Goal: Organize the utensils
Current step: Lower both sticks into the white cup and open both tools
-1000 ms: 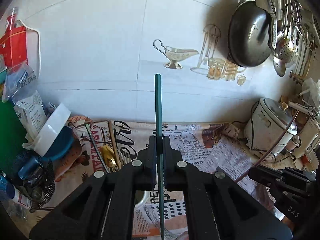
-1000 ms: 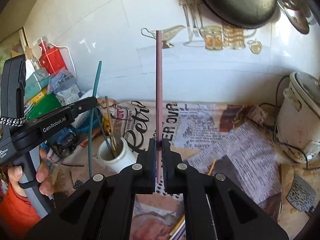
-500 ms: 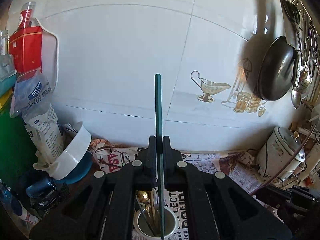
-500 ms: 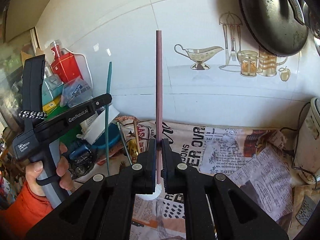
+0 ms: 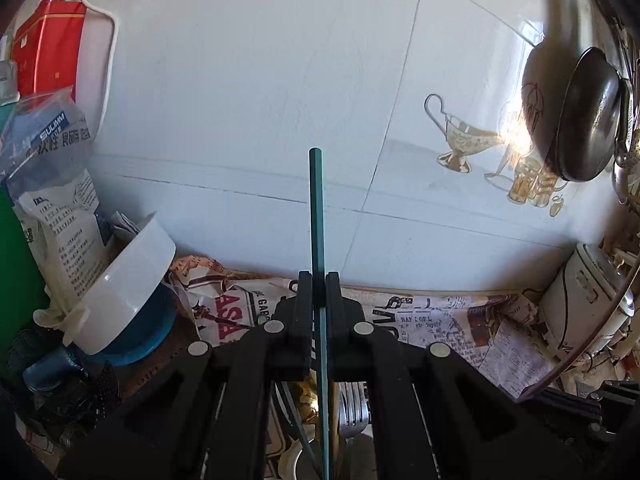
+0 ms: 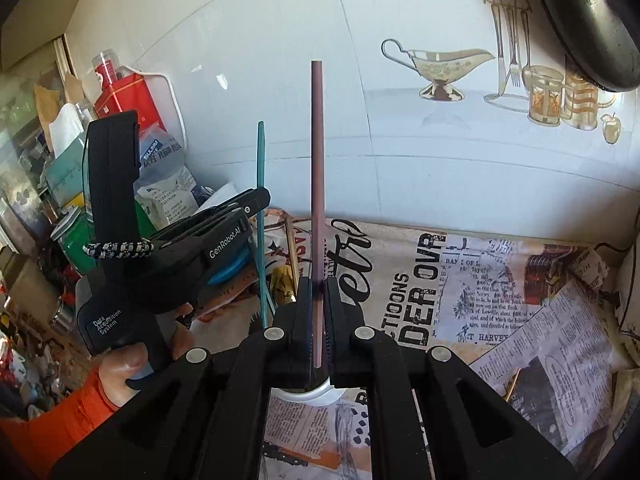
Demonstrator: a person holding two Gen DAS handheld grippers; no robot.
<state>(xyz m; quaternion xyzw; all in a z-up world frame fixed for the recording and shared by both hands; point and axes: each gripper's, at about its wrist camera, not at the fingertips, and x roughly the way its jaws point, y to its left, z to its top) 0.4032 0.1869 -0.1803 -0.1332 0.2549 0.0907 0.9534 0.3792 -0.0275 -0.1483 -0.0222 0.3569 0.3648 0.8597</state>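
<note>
Newspapered counter [image 6: 500, 280]. My left tongs [image 5: 319, 280] pinch the green stick [image 5: 316, 208], right tongs [image 6: 318, 284] the pink stick [image 6: 317, 160]; cup [image 6: 316, 394] at 6 o'clock. Sticks could collide entering it.

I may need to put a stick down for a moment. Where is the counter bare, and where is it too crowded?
Free: the newspaper-lined counter between the white cup and the rice cooker, up to the tiled wall. Crowded: the left end, with packets, a red tin and stacked bowls, and the cup itself, already holding utensils.
</note>
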